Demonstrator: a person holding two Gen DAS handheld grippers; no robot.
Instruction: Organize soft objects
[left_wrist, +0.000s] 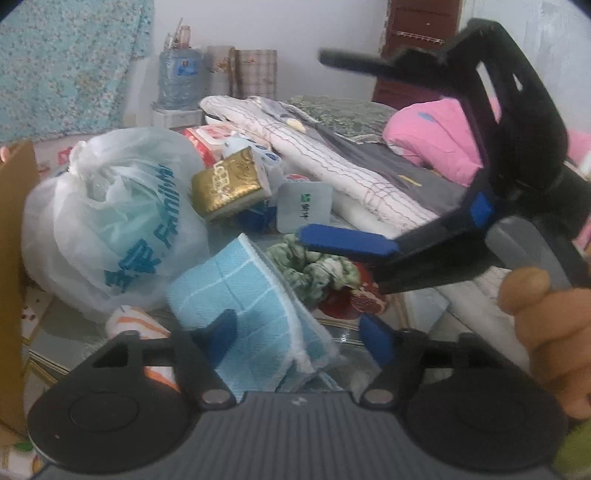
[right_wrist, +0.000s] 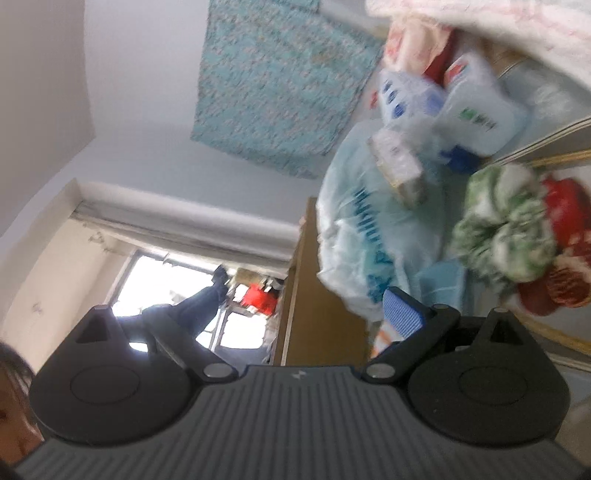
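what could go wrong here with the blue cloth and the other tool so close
1. The folded blue cloth sits between the left tool's open jaws, ungripped; it may unfold or slump.
2. The right tool, jaws open, hangs just above the green scrunchie and close to the left one, so they could collide.
3. The gold packet leans against the white plastic bag; a nudge may topple it.
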